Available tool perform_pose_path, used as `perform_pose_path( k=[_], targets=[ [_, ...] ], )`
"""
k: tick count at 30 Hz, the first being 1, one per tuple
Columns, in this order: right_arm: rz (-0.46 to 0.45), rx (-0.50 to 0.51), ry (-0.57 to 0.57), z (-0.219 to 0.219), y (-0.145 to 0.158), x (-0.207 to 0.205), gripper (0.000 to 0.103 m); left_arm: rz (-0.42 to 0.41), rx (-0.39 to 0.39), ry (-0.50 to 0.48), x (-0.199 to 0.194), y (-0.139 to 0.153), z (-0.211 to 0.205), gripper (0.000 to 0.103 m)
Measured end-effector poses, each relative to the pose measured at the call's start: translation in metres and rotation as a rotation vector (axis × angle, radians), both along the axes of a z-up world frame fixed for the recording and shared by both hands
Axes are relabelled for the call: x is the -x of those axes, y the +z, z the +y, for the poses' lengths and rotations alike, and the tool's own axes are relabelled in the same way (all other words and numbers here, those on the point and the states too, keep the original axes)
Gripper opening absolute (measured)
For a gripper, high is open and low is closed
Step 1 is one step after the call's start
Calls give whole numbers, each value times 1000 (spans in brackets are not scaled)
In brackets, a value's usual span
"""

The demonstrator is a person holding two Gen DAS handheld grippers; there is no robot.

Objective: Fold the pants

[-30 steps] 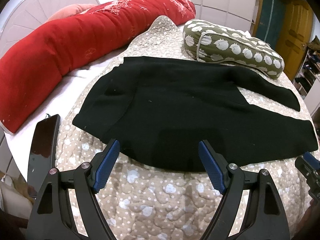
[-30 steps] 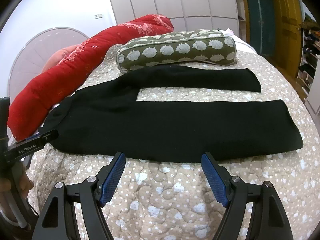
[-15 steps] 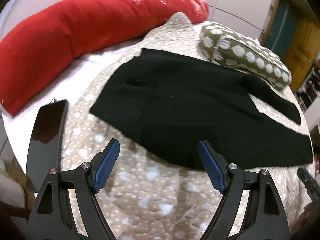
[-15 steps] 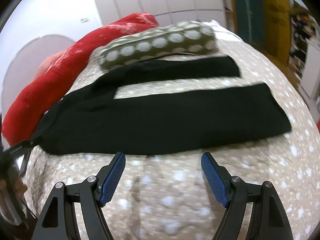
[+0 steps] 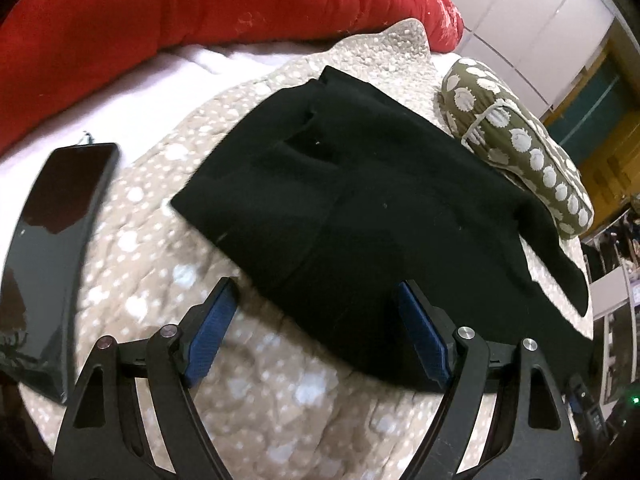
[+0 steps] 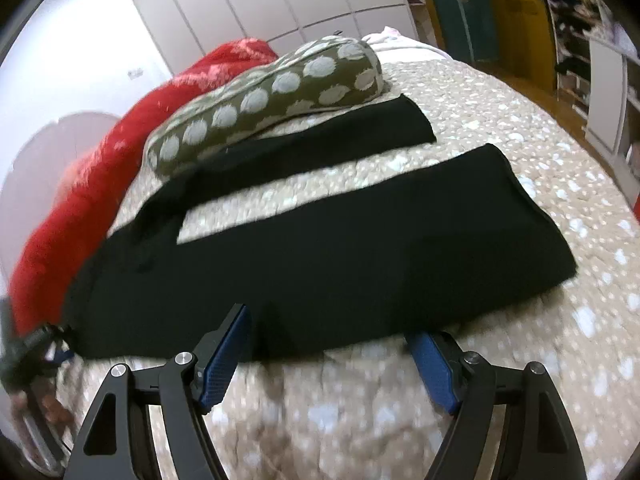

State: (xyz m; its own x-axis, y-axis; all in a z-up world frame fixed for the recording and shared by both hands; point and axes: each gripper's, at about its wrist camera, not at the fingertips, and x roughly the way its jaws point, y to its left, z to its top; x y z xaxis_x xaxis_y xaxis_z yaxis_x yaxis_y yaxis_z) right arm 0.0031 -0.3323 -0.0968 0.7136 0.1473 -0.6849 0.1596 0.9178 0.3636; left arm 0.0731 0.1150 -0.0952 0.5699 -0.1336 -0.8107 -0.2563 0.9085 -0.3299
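Black pants (image 5: 360, 208) flat on the bed's dotted quilt (image 5: 280, 400), waist toward the red bolster (image 5: 160, 12), legs spread apart, far leg touching the green pillow (image 6: 272, 96); left tongs (image 5: 316, 334) wide open, holding nothing, straddling the near hem by the waist; right tongs (image 6: 332, 354) wide open, empty, at the near leg's edge; phone (image 5: 52, 248) near the bed's left edge.

The left gripper (image 5: 318, 330) is pointing forward and down, its blue-padded fingers (image 5: 210, 336) spread wide with nothing between them. The right gripper (image 6: 334, 354) is reaching forward in the same attitude, its fingers (image 6: 434, 366) also held wide apart and gripping nothing. In the right wrist view, the left gripper is showing at the far left edge, blurred.
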Motion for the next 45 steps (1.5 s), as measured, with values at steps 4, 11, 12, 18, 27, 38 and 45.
perform_pose_path(
  k=[4, 11, 12, 18, 27, 38, 45],
  targets=[
    [-33, -79, -43, -12, -3, -11, 62, -21, 37, 5, -16, -2, 2, 81],
    [-91, -153, -76, -22, 0, -7, 5, -7, 8, -30, -24, 5, -4, 16],
    [-106, -137, -69, -19, 7, -3, 5, -22, 2, -37, -20, 11, -5, 15],
    [-167, -108, -9, -14, 47, 38, 5, -76, 2, -94, 15, 45, -1, 14],
    [89, 39, 4, -22, 10, 82, 13, 53, -56, -128, 67, 4, 5, 17],
    [39, 121, -270, -98, 58, 119, 19, -13, -162, -102, 94, 47, 11, 28],
    [-75, 131, 190, 0, 82, 17, 32, -51, -185, -97, 92, 72, 6, 28]
  ],
)
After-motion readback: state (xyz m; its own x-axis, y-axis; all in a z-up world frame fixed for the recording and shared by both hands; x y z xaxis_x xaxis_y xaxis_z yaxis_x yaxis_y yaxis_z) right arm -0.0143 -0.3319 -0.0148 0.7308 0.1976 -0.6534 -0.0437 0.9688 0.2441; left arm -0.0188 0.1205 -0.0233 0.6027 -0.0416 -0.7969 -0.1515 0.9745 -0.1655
